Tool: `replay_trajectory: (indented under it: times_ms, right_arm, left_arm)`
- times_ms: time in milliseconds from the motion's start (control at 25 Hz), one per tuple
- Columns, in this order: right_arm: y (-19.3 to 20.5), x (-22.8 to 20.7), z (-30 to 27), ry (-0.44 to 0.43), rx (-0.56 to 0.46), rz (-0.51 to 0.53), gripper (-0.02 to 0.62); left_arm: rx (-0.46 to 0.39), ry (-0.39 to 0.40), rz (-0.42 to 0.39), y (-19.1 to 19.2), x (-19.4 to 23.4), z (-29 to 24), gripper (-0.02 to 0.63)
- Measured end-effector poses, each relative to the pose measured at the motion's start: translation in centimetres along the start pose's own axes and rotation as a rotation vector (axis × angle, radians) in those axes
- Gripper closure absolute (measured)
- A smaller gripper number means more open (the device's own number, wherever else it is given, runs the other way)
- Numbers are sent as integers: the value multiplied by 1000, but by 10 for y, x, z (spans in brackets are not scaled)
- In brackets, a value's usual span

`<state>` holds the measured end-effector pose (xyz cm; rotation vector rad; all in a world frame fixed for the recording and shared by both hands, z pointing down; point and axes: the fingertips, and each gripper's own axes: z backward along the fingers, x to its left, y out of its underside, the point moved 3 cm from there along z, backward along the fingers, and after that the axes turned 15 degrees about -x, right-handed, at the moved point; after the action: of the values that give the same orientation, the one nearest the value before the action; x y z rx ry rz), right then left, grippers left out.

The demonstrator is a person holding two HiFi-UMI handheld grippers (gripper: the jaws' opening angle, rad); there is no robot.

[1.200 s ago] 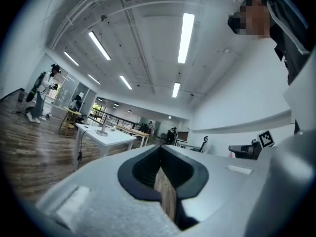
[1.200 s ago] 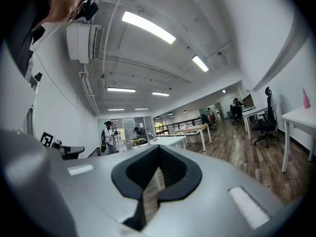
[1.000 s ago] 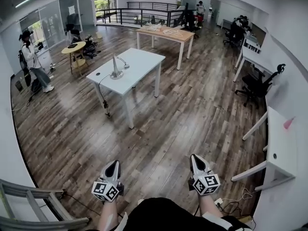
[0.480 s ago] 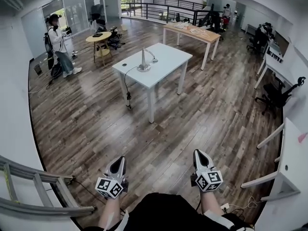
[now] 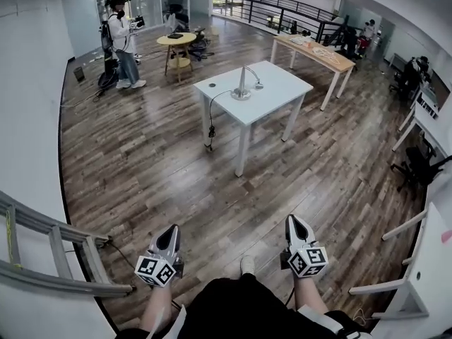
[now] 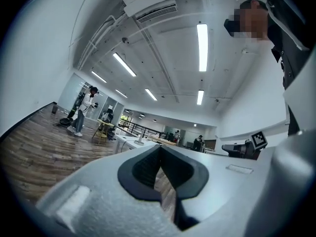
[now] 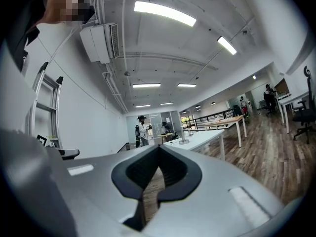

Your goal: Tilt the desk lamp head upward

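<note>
A silver desk lamp (image 5: 244,85) stands on a white table (image 5: 279,94) far ahead, its head bent over to the right; a dark cord hangs off the table's left edge. The lamp (image 7: 184,137) also shows small in the right gripper view, and the lamp (image 6: 140,141) tiny in the left gripper view. My left gripper (image 5: 169,238) and right gripper (image 5: 296,228) hang low by my body, far from the table. Both are shut with nothing between the jaws.
A person (image 5: 121,42) with equipment stands at the far left beside a round yellow table (image 5: 176,41). A ladder (image 5: 49,249) lies at my left by the wall. A wooden table (image 5: 318,51) stands behind; white desks (image 5: 434,260) line the right side.
The view has swung left and moved forward: the white table with the lamp has shifted rightwards in the frame, and the person at left is more in view. Both grippers stay shut.
</note>
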<state>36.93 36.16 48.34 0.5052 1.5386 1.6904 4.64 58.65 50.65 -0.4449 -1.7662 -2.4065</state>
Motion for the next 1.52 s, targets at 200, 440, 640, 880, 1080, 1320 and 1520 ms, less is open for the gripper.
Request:
replay_trajectory:
  times_ms: [200,440,640,880,1080,1320,1520]
  right_arm:
    - [12,-7,-36,-63,7,-28,594]
    - [15,-47,-86,-94,-3,-54,594]
    - [8,-87,-119,-100,-30,-62,594]
    - [8,-141,-136,-69,-27,-74,594]
    - [7,-171,-140,-64,-25,-68,594]
    - [26,-190,-149,-28,5,-101,594]
    - [34,-188,-169,-41,20,-90,594]
  left_arm:
    - [-10,-56,-21,5,9,-11,607]
    - [-26,-90,-52,9,7,-52,607]
    - [-33,-85,-74,19,-4,-100,607]
    - [-43,-72,-80,40,-17,-153,607]
    - [-48,-61,-90,51,-26,-181,607]
    - [-11,-49,-78,69,-26,-199,607]
    - [-2,-57,-74,74,-11,-215,607]
